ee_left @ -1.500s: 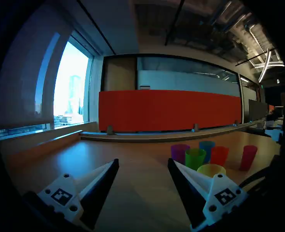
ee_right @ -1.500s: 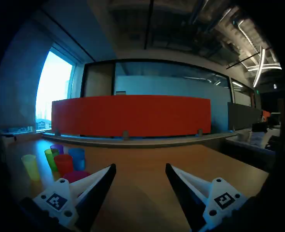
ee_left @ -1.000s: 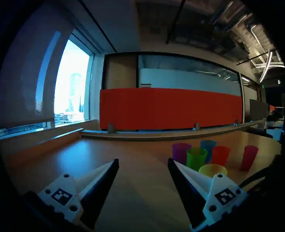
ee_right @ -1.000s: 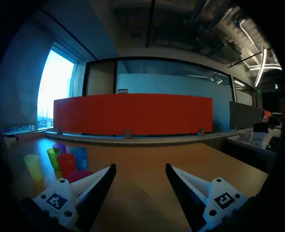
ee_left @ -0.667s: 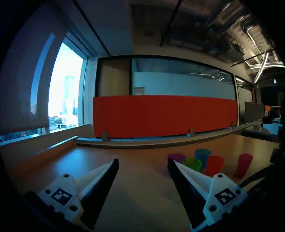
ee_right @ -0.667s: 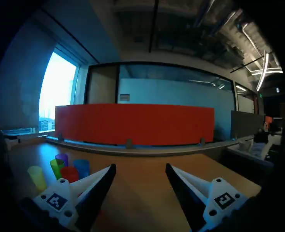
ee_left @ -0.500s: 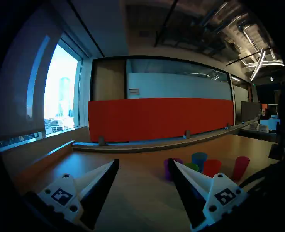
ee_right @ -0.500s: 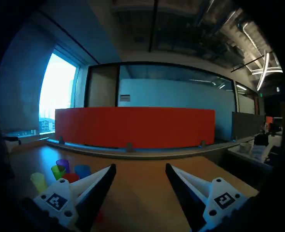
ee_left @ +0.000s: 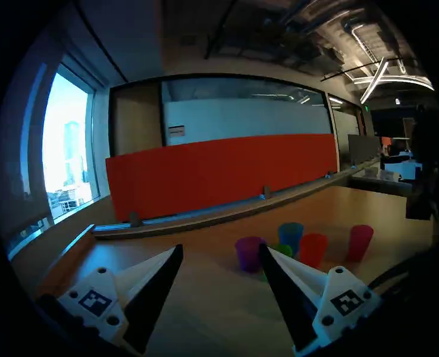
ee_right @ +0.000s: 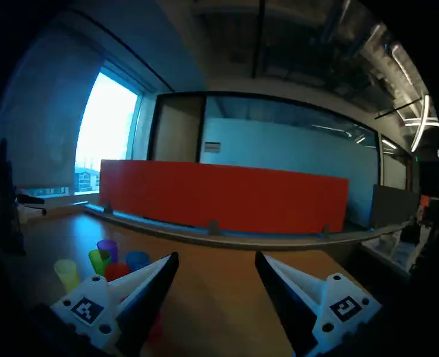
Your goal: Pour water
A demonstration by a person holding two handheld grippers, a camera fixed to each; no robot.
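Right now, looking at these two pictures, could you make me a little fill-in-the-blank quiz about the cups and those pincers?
In the left gripper view, the leftmost cup is coloured ____.
In the right gripper view, the cup farthest left is ____.
The left gripper and the right gripper are both ____, holding nothing.
The long partition behind the table is ____.
Missing words: purple; yellow; open; red.
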